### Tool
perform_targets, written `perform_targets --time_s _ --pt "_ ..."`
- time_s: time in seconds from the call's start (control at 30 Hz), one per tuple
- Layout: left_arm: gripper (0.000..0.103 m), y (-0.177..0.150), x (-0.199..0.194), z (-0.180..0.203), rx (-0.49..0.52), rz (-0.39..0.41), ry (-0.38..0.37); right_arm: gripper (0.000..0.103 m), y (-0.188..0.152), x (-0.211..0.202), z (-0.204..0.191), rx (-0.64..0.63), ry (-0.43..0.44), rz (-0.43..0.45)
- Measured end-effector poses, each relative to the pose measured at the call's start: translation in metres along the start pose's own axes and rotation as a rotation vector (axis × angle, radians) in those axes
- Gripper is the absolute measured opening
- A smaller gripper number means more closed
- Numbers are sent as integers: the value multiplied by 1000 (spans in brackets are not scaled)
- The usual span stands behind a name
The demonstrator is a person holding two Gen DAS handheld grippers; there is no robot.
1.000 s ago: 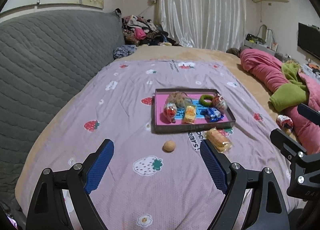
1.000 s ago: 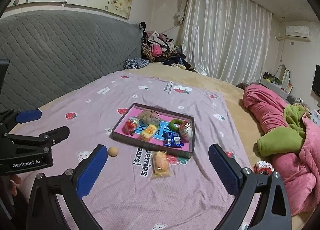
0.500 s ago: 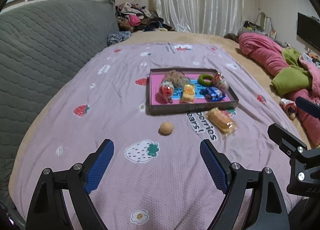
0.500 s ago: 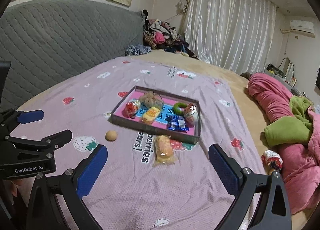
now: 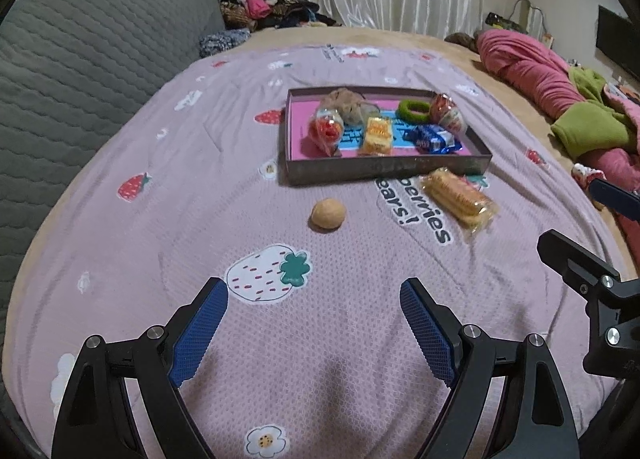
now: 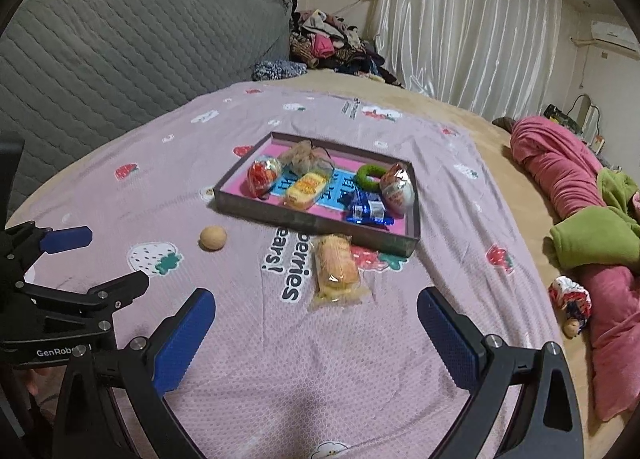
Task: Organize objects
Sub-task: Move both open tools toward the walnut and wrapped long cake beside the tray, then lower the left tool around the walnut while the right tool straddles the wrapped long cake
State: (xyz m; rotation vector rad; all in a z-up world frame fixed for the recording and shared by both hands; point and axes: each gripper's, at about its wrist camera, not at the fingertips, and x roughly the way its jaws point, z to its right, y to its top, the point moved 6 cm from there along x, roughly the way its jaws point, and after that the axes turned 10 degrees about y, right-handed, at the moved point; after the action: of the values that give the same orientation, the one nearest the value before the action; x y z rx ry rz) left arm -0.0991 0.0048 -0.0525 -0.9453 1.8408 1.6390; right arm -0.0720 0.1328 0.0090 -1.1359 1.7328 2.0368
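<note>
A shallow dark tray [image 5: 384, 170] [image 6: 316, 224] with a pink floor sits on the pink strawberry bedspread and holds several wrapped snacks and a green ring [image 5: 412, 109] [image 6: 369, 177]. In front of it lie a small tan ball [image 5: 328, 214] [image 6: 213, 237] and a clear pack of yellow cakes [image 5: 459, 197] [image 6: 335, 269]. My left gripper [image 5: 314, 301] is open and empty, low over the bedspread, short of the ball. My right gripper [image 6: 316, 309] is open and empty, just short of the cake pack.
A grey quilted headboard [image 5: 80, 59] [image 6: 120, 51] runs along the left. A pink and green bundle of blankets [image 5: 560, 91] [image 6: 592, 219] lies at the right, with a small doll [image 6: 570, 305] beside it. Clothes are piled at the far end [image 5: 260, 7].
Both grippers have moved forward and lower toward the bedspread; the tray, ball and cake pack look nearer. Nothing on the bed has moved. Both grippers stay open.
</note>
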Motion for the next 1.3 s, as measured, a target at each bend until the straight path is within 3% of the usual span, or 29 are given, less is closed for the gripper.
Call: perform_targets --time_s 0.67,1.3 --pt "89 5 63 19 15 -66 -38 102 -18 65 29 45 10 -95" --pt "89 37 123 31 41 -75 -90 102 2 127 54 72 25 -145"
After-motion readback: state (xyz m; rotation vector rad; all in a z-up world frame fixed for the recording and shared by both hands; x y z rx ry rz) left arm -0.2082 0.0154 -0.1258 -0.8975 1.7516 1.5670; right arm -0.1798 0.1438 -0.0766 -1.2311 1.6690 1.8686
